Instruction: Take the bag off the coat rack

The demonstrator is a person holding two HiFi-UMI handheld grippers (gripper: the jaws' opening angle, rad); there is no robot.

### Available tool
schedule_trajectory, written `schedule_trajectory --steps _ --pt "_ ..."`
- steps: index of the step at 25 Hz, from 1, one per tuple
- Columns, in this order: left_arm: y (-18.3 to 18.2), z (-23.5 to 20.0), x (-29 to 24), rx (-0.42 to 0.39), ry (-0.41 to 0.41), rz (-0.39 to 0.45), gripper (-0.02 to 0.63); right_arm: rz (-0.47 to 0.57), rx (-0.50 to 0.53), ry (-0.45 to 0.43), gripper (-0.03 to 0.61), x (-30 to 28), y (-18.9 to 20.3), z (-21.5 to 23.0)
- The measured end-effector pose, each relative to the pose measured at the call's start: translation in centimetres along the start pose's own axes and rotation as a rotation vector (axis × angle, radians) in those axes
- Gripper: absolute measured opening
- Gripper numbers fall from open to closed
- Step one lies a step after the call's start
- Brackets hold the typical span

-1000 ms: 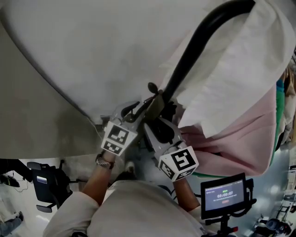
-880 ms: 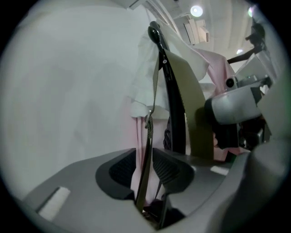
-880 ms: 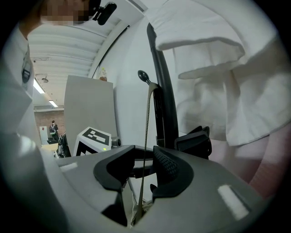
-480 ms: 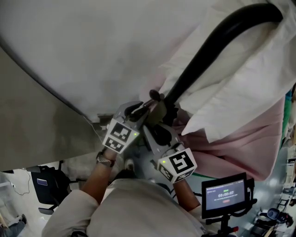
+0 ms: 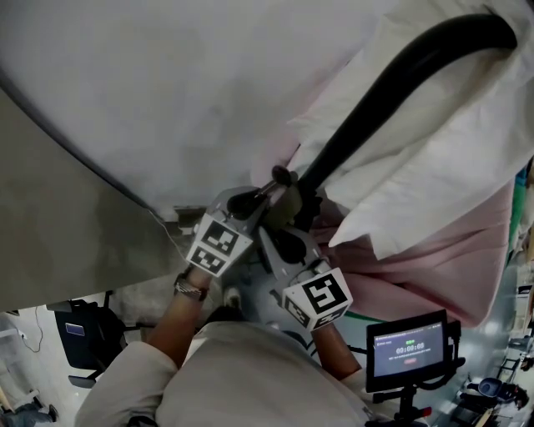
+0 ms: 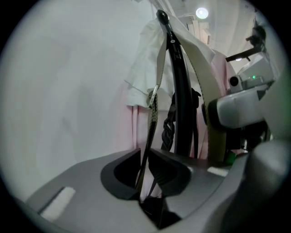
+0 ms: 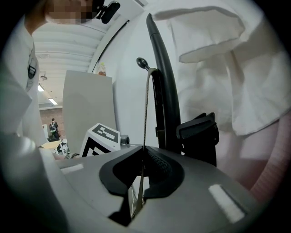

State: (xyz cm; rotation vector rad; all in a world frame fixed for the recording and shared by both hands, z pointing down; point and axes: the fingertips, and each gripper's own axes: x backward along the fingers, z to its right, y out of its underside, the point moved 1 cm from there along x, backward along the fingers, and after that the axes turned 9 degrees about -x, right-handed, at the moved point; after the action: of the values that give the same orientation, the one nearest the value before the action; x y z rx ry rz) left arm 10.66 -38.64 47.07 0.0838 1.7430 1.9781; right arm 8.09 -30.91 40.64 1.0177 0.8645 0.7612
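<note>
bag strap (image 6: 160,59) hangs over the knob of the coat rack (image 5: 375,100), beside white garment (image 5: 434,158) | left gripper (image 6: 144,159): jaws just closing, pinching strap's braided leg | right gripper (image 7: 144,157): jaws just closing, clamped on strap's other leg

White wall (image 6: 68,91) behind — a round ceiling lamp (image 6: 202,12) glows, a small monitor (image 5: 408,350) stands on pale floor (image 5: 488,334).

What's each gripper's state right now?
Left gripper: jaws have just been closing, now shut on the thin olive woven bag strap.
Right gripper: jaws have just been closing, now shut on that strap too.
</note>
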Motion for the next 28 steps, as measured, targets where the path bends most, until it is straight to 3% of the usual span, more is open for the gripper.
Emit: schedule_trajectory --steps 10,15,28 --pt "0.2 0.0 0.4 -0.021 -0.002 -0.03 0.016 -0.028 -0.012 -0.021 0.008 0.1 -0.2 -0.4" --pt "0.2 -0.8 0.9 0.016 -0.026 -0.039 0.015 -0.024 -0.046 -0.048 0.008 0.0 -1.0 -0.5" --pt "-0.6 -2.5 2.9 0.044 -0.097 -0.021 0.014 0.02 -0.021 -0.105 0.008 0.1 -3.2 -1.7"
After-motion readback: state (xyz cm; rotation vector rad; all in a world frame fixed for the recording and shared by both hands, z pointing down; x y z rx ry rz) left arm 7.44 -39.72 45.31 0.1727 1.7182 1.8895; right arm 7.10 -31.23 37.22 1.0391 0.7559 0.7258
